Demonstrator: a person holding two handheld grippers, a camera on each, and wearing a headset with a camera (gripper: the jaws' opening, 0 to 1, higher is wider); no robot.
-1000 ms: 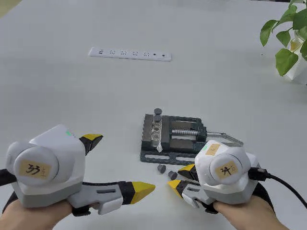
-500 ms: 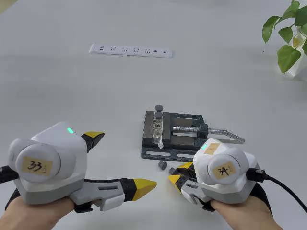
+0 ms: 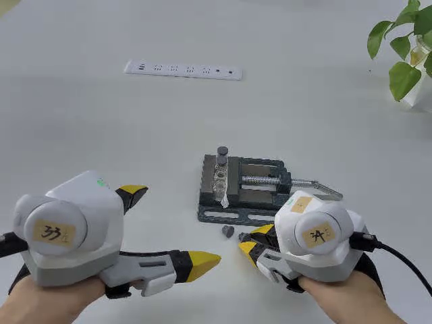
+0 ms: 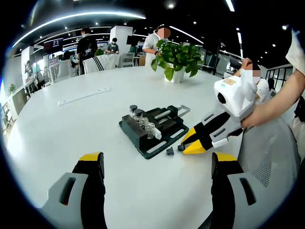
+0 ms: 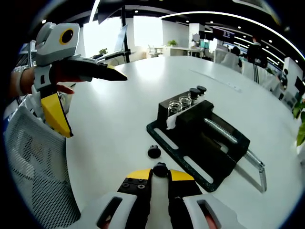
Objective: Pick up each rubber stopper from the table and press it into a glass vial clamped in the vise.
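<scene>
Right gripper [image 3: 250, 241] has crept forward since a second ago; the nearer rubber stopper [image 5: 159, 168], then lying bare, now sits between its tips. Left to right: left gripper [image 3: 177, 225] hovers low with jaws spread wide and empty, probably parked clear; second stopper [image 3: 228, 231] lies loose on the table [image 3: 81, 121] just before the vise [image 3: 260, 196]; right jaws are narrowed to stopper width and seem to pinch it, not yet lifted. Open vials [image 5: 174, 103] stand beside the capped pair [image 5: 194, 91]; power strip [image 3: 182, 71] and plant [image 3: 403, 79] lie well apart, so nothing blocks the lift.
</scene>
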